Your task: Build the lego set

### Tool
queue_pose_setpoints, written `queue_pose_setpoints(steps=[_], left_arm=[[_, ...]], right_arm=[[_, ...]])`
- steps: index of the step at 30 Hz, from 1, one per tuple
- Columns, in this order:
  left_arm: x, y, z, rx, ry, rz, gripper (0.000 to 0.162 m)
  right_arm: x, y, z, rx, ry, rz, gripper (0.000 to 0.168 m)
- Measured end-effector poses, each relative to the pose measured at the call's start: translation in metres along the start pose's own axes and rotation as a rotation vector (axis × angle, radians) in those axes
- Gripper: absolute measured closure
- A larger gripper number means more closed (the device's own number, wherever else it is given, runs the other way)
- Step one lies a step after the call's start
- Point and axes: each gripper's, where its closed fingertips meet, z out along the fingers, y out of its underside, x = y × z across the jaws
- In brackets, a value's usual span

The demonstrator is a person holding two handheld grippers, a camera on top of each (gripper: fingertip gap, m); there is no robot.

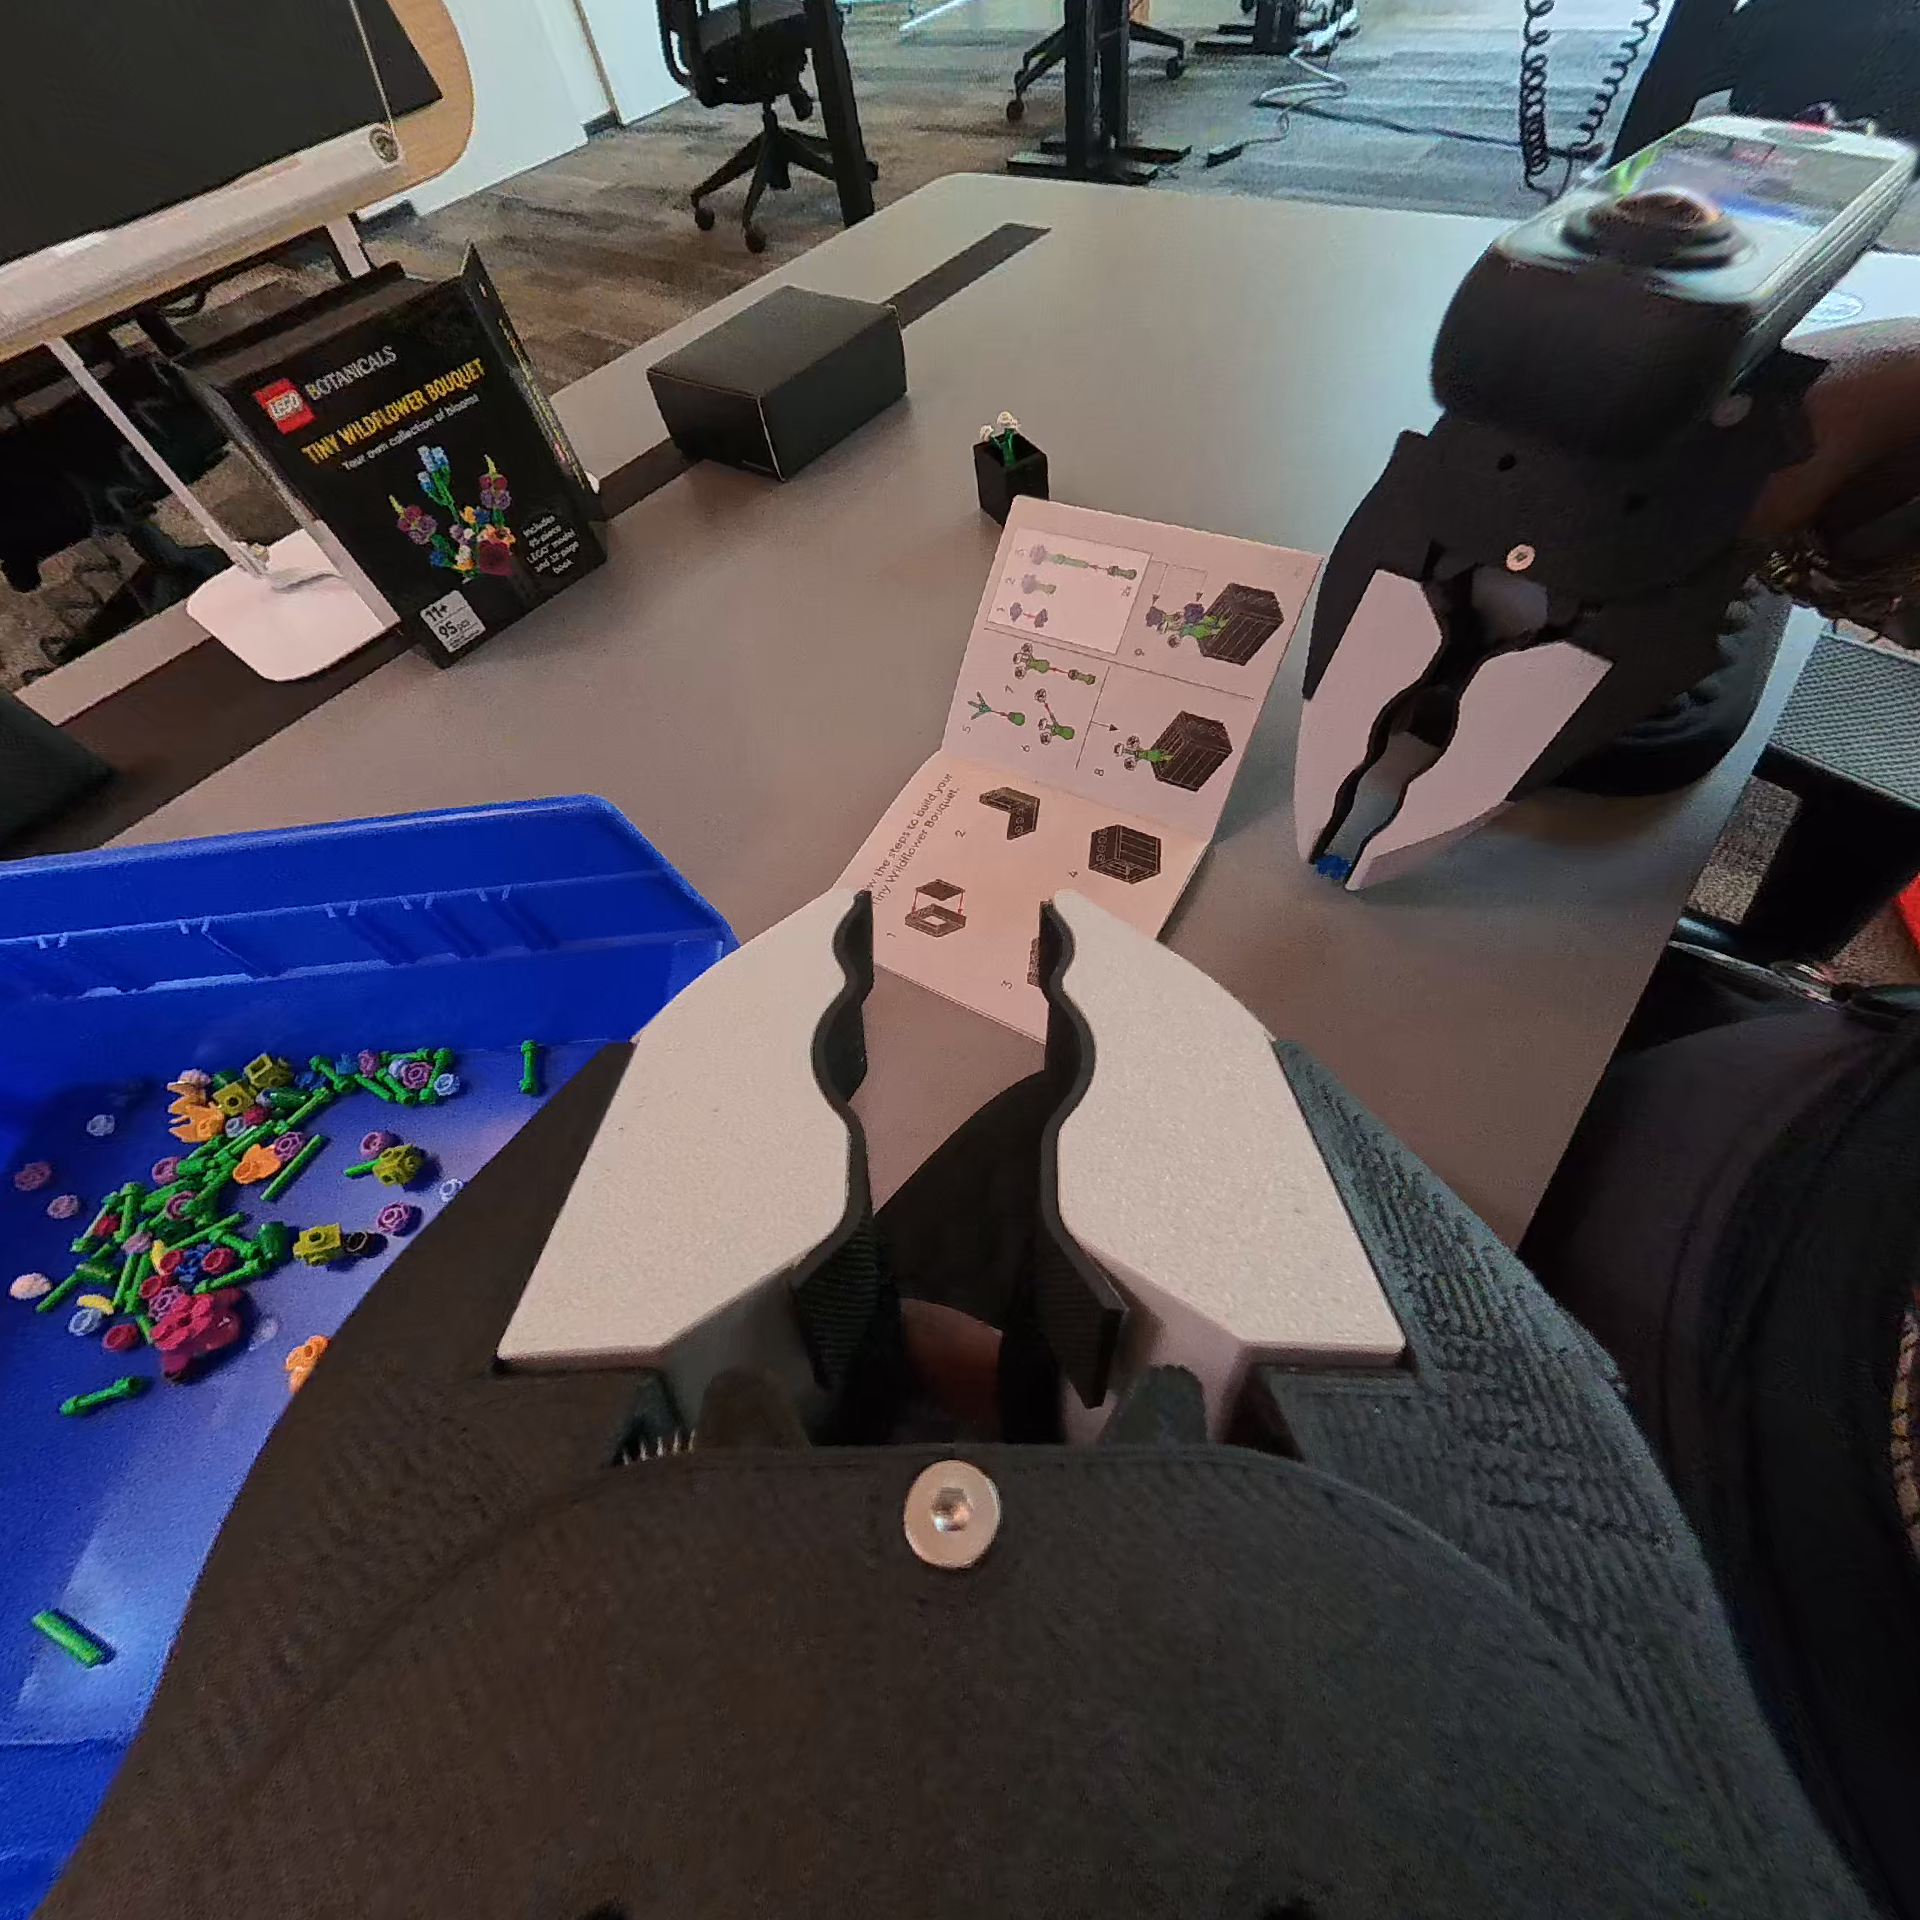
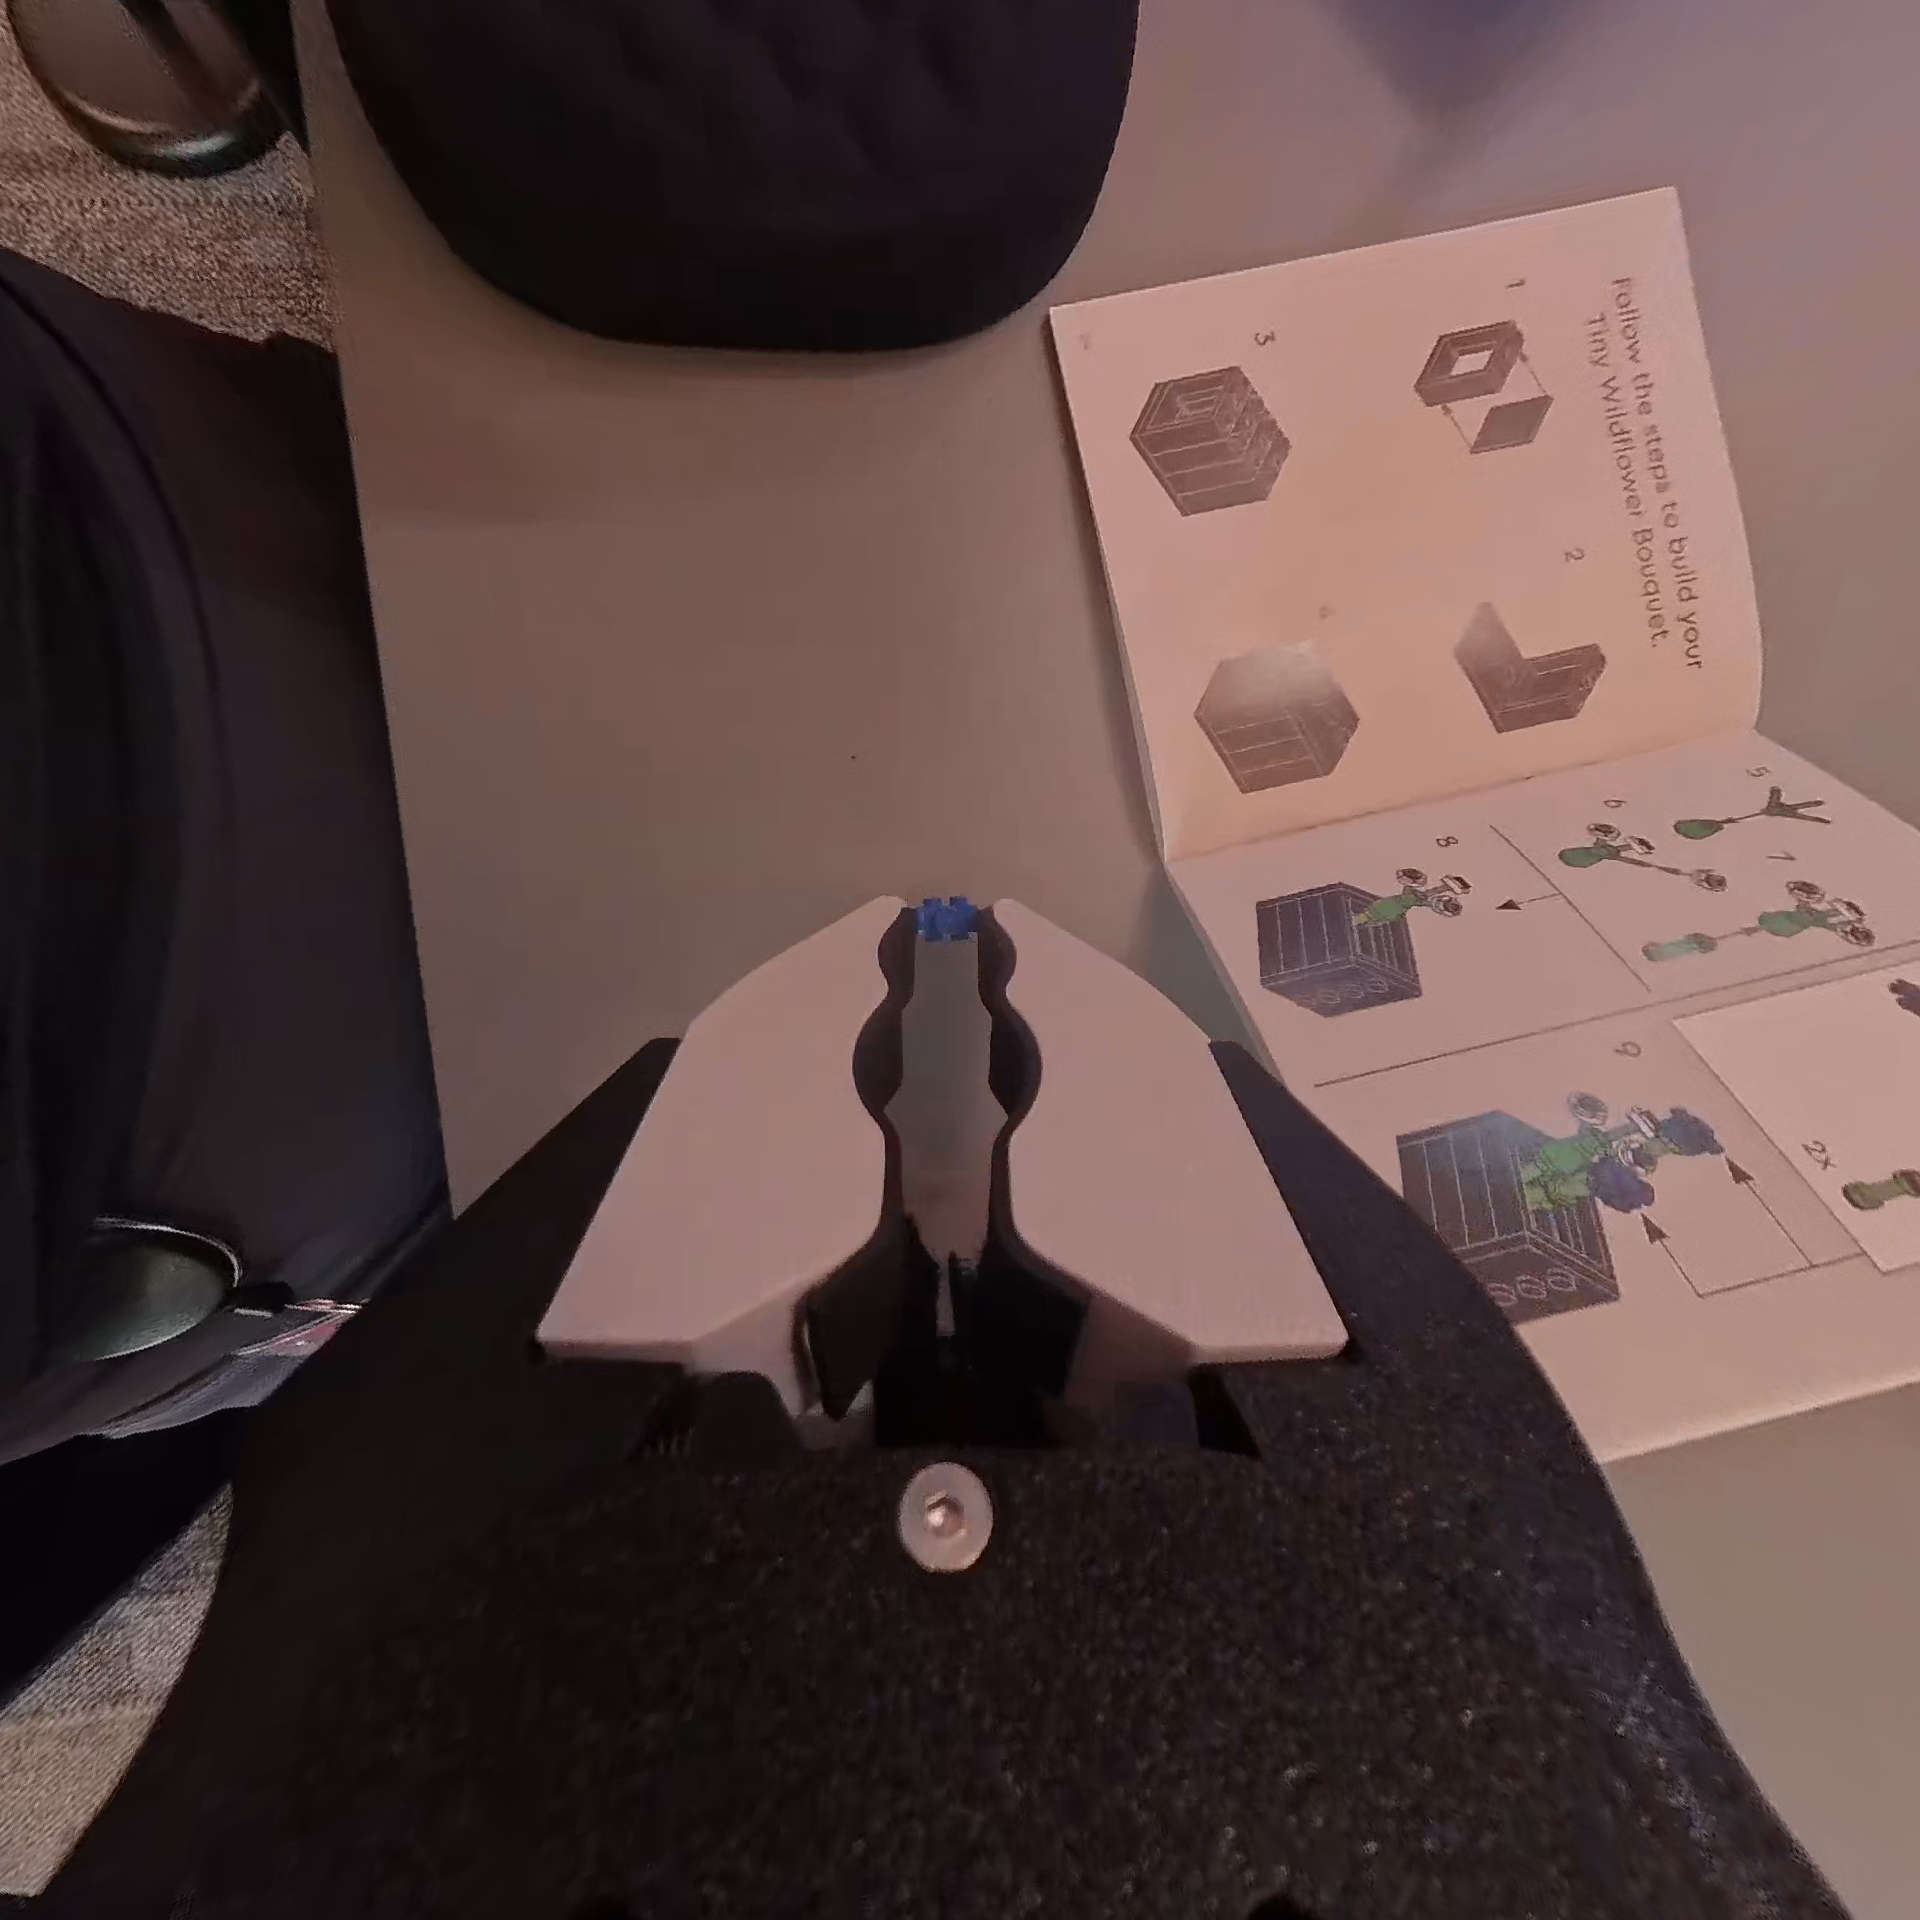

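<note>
Desk [image 1: 727, 665], grey and matte, carries the whole setup. Right gripper [image 2: 943, 912], white fingers on a black printed body, is clamped on a small blue lego piece [image 2: 941, 921] at its very tips; in the left wrist view the same gripper [image 1: 1340, 871] points tip-down, piece [image 1: 1328, 864] touching or just above the desk surface, cannot tell which. Left gripper [image 1: 951, 914] stands with its fingers apart and nothing between them, hovering over the near edge of the folded white paper instruction leaflet [image 1: 1101, 717]. Blue plastic bin [image 1: 312, 904] at the left holds loose green, purple, yellow and orange lego pieces [image 1: 208, 1195]. Small black lego cube pot with a green-stemmed white flower [image 1: 1008, 468] sits beyond the leaflet. Black cardboard lego set box [image 1: 416, 468] stands upright farther left, plain black box [image 1: 779, 379] beside it.
</note>
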Motion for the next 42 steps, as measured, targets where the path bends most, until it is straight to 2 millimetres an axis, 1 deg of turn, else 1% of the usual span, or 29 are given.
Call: queue_pose_setpoints(steps=[5,11,14,16,18,19,21,24,26,27,29,33,36,39,40,42], left_arm=[[-0.001,0.007,0.001,-0.017,0.013,-0.008,0.131],[-0.001,0.014,0.003,-0.042,0.016,-0.013,0.131],[0.001,0.014,0.003,-0.050,0.027,-0.013,0.131],[0.001,0.012,0.002,-0.040,0.031,-0.027,0.131],[-0.001,0.011,-0.001,-0.035,0.028,-0.039,0.131],[-0.003,0.012,-0.004,-0.038,0.022,-0.040,0.131],[-0.012,0.013,-0.011,-0.056,-0.001,-0.034,0.131],[-0.035,0.010,-0.029,-0.090,-0.046,-0.004,0.130],[-0.056,0.006,-0.039,-0.116,-0.071,0.032,0.131],[-0.069,0.006,-0.043,-0.135,-0.081,0.043,0.131],[-0.098,0.013,-0.046,-0.203,-0.094,0.037,0.131],[-0.153,0.047,-0.044,-0.424,-0.067,0.011,0.131],[-0.189,0.073,-0.034,-0.590,-0.068,0.057,0.132],[-0.217,0.093,-0.018,-0.699,-0.029,0.160,0.144],[-0.223,0.098,-0.010,-0.707,-0.001,0.181,0.147],[-0.227,0.109,0.005,-0.709,0.083,0.173,0.152]], right_arm=[[0.003,0.004,0.003,-0.052,-0.004,0.024,0.157],[0.002,0.002,0.003,-0.024,-0.014,0.051,0.153],[0.002,-0.002,-0.001,0.026,-0.014,0.065,0.150],[0.003,-0.010,-0.009,0.118,-0.020,0.076,0.147],[0.007,-0.020,-0.023,0.276,-0.015,0.085,0.140],[0.010,-0.026,-0.032,0.382,-0.007,0.078,0.137],[0.018,-0.033,-0.056,0.639,0.015,0.079,0.136],[0.033,-0.032,-0.097,0.987,0.010,0.186,0.140],[0.037,-0.028,-0.122,1.136,0.014,0.210,0.140],[0.039,-0.026,-0.127,1.172,0.039,0.214,0.141],[0.043,-0.022,-0.129,1.185,0.075,0.228,0.141],[0.039,-0.021,-0.130,1.194,0.122,0.194,0.141],[0.041,-0.020,-0.131,1.202,0.114,0.211,0.141],[0.043,-0.019,-0.130,1.205,0.092,0.235,0.141],[0.044,-0.019,-0.130,1.205,0.091,0.236,0.141],[0.043,-0.019,-0.130,1.204,0.096,0.235,0.141]])
